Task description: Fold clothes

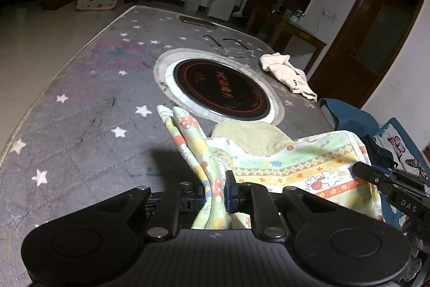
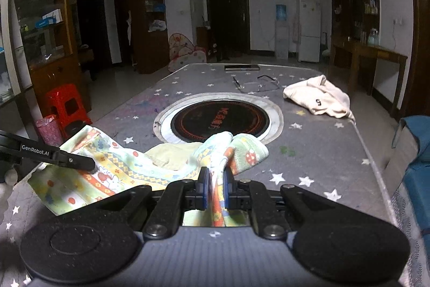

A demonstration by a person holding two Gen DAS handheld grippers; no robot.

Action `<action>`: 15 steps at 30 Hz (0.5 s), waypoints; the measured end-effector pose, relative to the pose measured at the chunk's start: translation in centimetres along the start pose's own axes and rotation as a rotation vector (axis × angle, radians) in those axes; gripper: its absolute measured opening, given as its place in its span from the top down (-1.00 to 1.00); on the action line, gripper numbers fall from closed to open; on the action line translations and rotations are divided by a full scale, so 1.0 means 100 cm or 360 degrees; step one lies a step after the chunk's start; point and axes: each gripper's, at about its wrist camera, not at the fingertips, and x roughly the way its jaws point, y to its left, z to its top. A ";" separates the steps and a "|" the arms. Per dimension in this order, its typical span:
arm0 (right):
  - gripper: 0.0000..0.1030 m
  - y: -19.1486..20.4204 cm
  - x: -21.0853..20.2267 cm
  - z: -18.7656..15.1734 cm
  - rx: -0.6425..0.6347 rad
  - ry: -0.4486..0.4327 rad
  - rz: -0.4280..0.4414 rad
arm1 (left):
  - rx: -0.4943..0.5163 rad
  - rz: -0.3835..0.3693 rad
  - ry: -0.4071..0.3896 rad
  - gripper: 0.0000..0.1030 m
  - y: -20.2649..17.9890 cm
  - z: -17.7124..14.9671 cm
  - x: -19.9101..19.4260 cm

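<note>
A child's patterned garment (image 1: pixel 309 166), pale green with yellow and orange bands and mushrooms, is lifted off the near end of the star-printed table (image 1: pixel 80 125). My left gripper (image 1: pixel 215 191) is shut on one bunched corner of it. In the right wrist view my right gripper (image 2: pixel 215 180) is shut on the other bunched corner of the patterned garment (image 2: pixel 121 168), which sags between the two. A plain pale green layer (image 1: pixel 250 136) shows behind the fold. Each gripper appears in the other's view: the right gripper (image 1: pixel 358 168) at the right, the left gripper (image 2: pixel 86 163) at the left.
A round black induction hob (image 2: pixel 220 121) is set into the table's middle. A crumpled beige garment (image 2: pixel 319 98) lies at the far right, with spectacles (image 2: pixel 255 84) and a flat dark bar (image 2: pixel 242 67) beyond. A red stool (image 2: pixel 67 104) stands left, a blue seat (image 2: pixel 414 141) right.
</note>
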 end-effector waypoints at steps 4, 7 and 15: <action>0.82 -0.003 -0.009 0.004 -0.0005 -0.0028 -0.0029 | 0.0038 -0.0012 -0.0018 0.73 -0.010 0.003 -0.002; 0.82 -0.005 -0.017 0.007 -0.0014 -0.0050 -0.0048 | 0.0066 -0.0024 -0.0023 0.73 -0.018 0.006 -0.003; 0.82 -0.017 -0.031 0.012 -0.0006 -0.0089 -0.0122 | 0.0147 -0.0051 -0.0035 0.73 -0.044 0.014 0.002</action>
